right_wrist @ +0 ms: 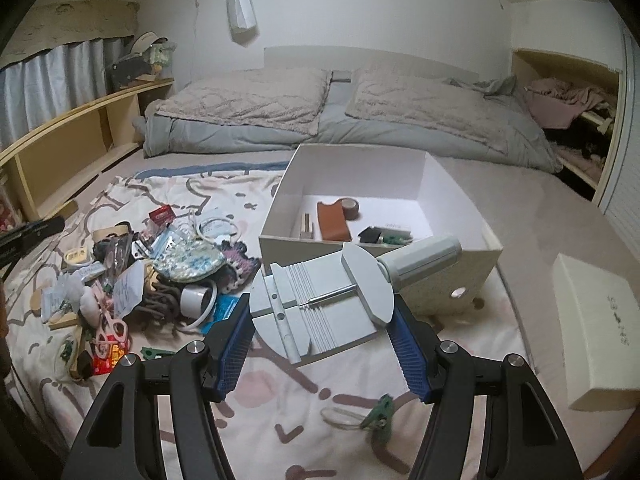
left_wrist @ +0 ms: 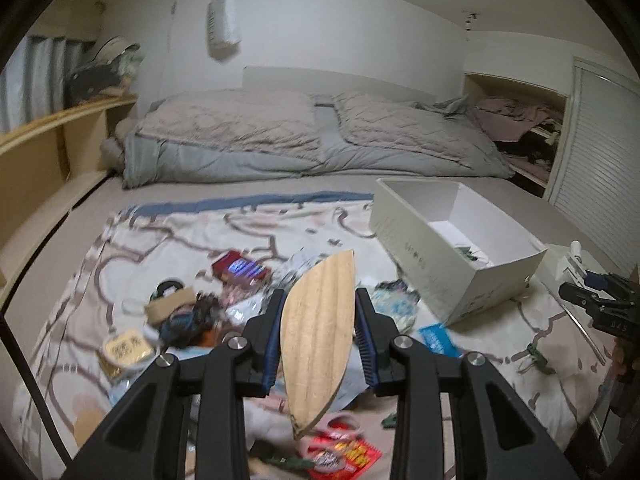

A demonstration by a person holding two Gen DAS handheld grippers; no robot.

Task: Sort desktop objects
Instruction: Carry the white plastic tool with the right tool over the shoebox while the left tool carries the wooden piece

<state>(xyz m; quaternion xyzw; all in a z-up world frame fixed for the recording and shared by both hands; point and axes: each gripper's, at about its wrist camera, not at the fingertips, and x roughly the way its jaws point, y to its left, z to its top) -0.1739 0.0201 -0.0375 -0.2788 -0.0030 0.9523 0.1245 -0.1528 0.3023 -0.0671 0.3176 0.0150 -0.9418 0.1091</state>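
Left wrist view: a bed with grey pillows is carrying a patterned cream blanket, a clutter pile and an open white cardboard box. The left tongs, tilting downward, are clenching a leaf-shaped pale wooden board above the clutter.

Right wrist view: the right tongs are gripping a grey plastic watch-strap tool, hanging just before the box, which is holding a brown leather case.
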